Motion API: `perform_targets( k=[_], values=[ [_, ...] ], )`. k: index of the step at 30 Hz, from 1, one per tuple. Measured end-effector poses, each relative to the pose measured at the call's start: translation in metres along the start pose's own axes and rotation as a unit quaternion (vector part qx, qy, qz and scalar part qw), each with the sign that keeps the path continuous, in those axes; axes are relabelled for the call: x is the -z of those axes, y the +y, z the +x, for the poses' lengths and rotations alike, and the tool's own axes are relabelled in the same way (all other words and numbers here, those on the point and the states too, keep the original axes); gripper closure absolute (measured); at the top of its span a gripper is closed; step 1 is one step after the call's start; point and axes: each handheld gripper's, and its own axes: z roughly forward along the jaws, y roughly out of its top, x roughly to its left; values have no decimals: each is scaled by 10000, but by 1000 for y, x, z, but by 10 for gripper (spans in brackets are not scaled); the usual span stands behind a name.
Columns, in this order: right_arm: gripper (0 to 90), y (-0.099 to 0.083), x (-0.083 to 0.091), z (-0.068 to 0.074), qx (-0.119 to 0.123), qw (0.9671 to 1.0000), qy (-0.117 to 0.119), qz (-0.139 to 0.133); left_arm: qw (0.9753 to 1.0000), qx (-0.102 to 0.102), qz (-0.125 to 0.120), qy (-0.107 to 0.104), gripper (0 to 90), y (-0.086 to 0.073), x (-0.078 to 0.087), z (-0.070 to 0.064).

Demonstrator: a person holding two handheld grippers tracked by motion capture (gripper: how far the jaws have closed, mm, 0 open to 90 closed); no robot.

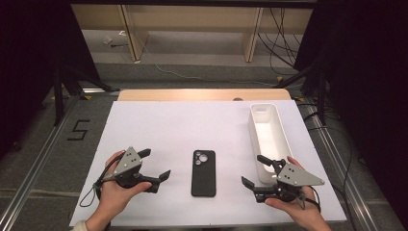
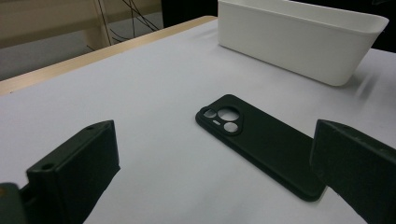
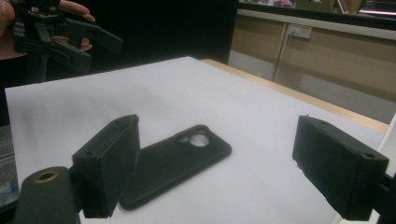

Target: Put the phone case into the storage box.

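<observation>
Nearest the table's front edge, the person's two hands rested low on the white table cover [image 1: 159,125], each wrapped around a tool and turned inward toward the middle. The left gripper [image 1: 156,165] sat in the left hand [image 1: 113,192] with its jaws spread wide and nothing between them, one jaw raised, the other reaching toward the centre. The right gripper [image 1: 255,171] mirrored it in the right hand [image 1: 293,209], jaws just as wide apart and holding nothing, its grey plate facing up. Between the two tools, apart from both, a black phone case [image 1: 203,173] lay flat on the cover, back side up. Its long axis ran from the person's side toward the far side of the table, with the camera cutouts at the far end. In the left gripper view the phone case [image 2: 261,147] lay ahead of the open jaws, and in the right gripper view the same case [image 3: 175,161] lay just beyond them. Farther off, to the right, stood a long white bin [image 1: 269,137], lengthwise along the same direction, its near end just beside the right gripper.
</observation>
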Motion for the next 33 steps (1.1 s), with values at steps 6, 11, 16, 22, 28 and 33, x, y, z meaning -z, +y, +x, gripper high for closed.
perform_targets(
  k=[6, 11, 16, 22, 28, 33],
  values=[
    [215, 1, 1, -1, -41, 9999, -92, -41, 10000, 22, -5, 17, 18, 0, 0, 0],
    [313, 1, 0, 0, -57, 9999, -110, -38, 10000, 21, -5, 28, 24, 0, 0, 0],
    [466, 1, 0, 0, -98, 9999, -50, -18, 10000, 25, -8, 27, 29, 0, 0, 0],
    [627, 2, 0, 0, -108, 9999, 16, 41, 10000, 29, -7, 34, 38, 0, 0, 0],
    [778, 0, -2, 0, -60, 9997, 42, 243, 10000, 36, 14, 27, 46, 0, 0, 0],
    [873, 0, -11, 6, 31, 9989, 119, 449, 10000, 67, -2, -7, 50, 0, -1, -1]
  ],
)
